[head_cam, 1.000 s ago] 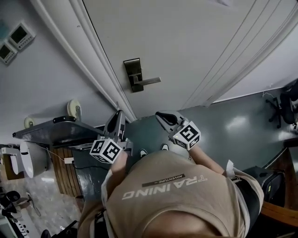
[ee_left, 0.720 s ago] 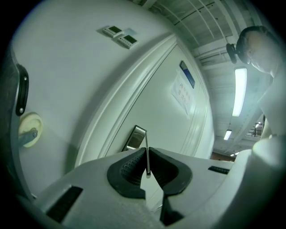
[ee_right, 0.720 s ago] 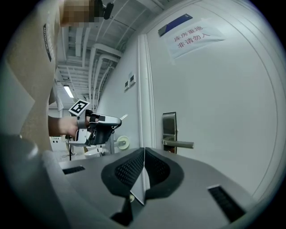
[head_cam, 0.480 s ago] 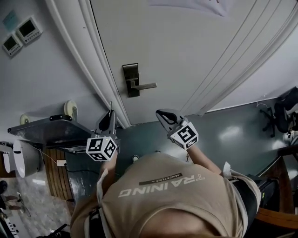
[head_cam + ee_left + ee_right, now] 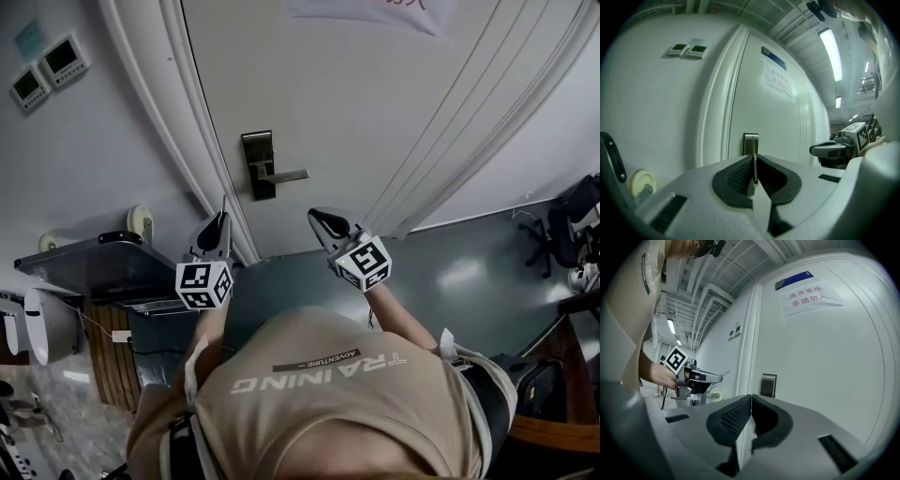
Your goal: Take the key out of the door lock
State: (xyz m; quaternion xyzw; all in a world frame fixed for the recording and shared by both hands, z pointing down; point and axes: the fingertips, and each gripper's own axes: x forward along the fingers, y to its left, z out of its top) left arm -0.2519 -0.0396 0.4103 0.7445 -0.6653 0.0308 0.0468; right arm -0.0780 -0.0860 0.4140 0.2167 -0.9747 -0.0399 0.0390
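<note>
Left gripper view: left hand-held gripper (image 5: 754, 169) clamped on thin silver metal key (image 5: 753, 150), frame centre; right hand-held gripper (image 5: 751, 414) jaws together; white door (image 5: 375, 103) ahead.

White door (image 5: 375, 112), beige shirt (image 5: 328, 412)

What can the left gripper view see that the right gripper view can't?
Only the left gripper view shows the right gripper from outside with its marker cube, and what looks like the key, seen edge-on and pinched in the left gripper. Only the right gripper view shows that left gripper from outside, held in a hand. Both views show the white door, its metal lock plate, the paper notice and the blue sign above it.
</note>
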